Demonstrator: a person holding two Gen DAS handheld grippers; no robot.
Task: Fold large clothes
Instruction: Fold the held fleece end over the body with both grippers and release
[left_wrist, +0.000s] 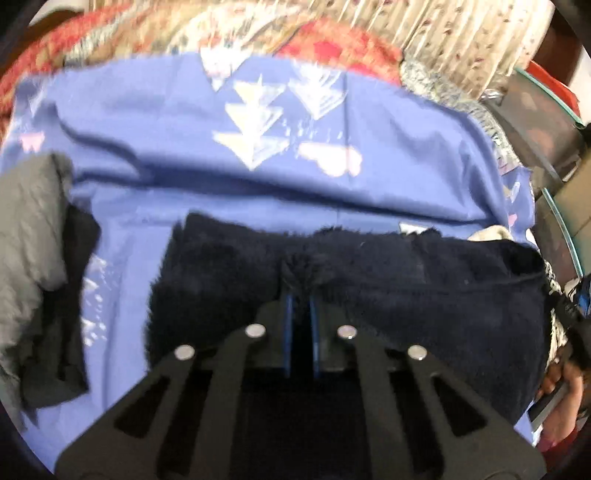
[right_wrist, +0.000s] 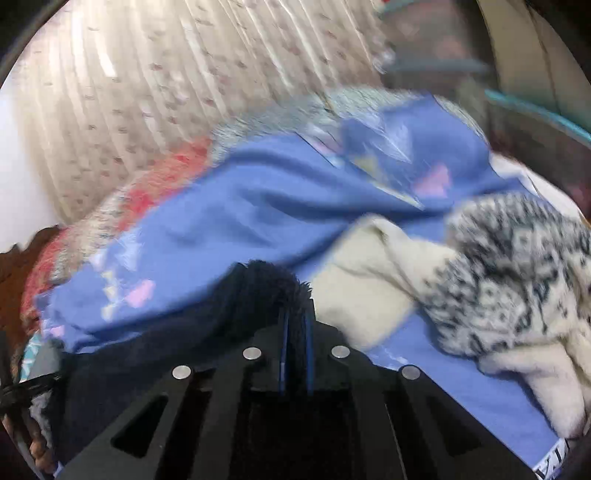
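Note:
A dark navy fleece garment (left_wrist: 369, 295) lies folded across a blue printed sheet (left_wrist: 184, 122) on a bed. My left gripper (left_wrist: 300, 291) is shut on the fleece's far edge, with dark pile bunched between the blue pads. In the right wrist view the same navy fleece (right_wrist: 266, 291) rises in a fuzzy hump, and my right gripper (right_wrist: 295, 317) is shut on it. Both views are blurred. The fingertips of both grippers are buried in the pile.
A grey and black garment (left_wrist: 33, 236) lies at the left of the sheet. A cream and black patterned fleece (right_wrist: 509, 266) sits at the right. A red floral blanket (left_wrist: 332, 44) and pale curtain (right_wrist: 147, 92) lie behind. A hand (left_wrist: 565, 376) shows at the right edge.

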